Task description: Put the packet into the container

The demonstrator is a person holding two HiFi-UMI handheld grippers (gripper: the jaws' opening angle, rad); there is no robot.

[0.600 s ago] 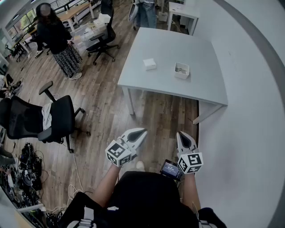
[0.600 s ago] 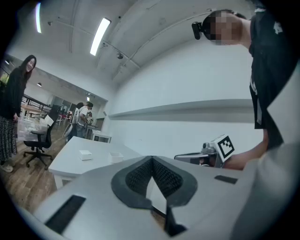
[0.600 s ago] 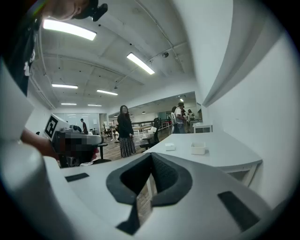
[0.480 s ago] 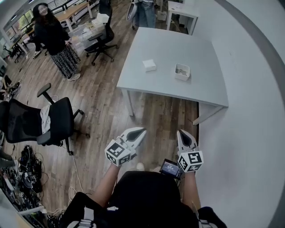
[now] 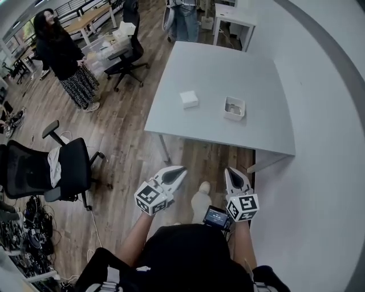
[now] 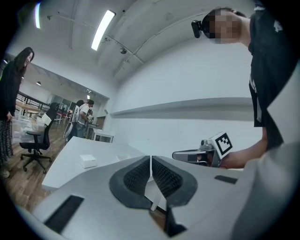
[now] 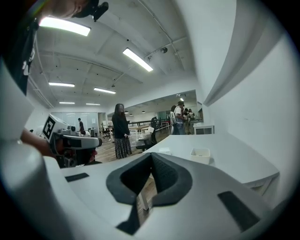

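A white packet (image 5: 189,99) lies on the grey table (image 5: 205,120), left of a small white square container (image 5: 234,108). The same packet (image 6: 87,161) and container (image 7: 200,154) show small in the gripper views. Both grippers are held low in front of the person, well short of the table's near edge. My left gripper (image 5: 181,170) is shut with nothing between its jaws. My right gripper (image 5: 230,171) is shut and empty too. Each gripper sees the other: the right gripper (image 6: 176,155) from the left, the left gripper (image 7: 96,141) from the right.
A black office chair (image 5: 43,171) stands at the left on the wood floor, another chair (image 5: 126,54) farther back. A person in dark clothes (image 5: 60,54) stands at the far left, another person (image 5: 185,17) beyond the table. A white wall (image 5: 325,114) runs along the right. Cables (image 5: 23,228) lie lower left.
The view has moved closer to the table, which now sits lower in the head view. A shoe shows between the grippers. Both grippers stay shut in the same low position.
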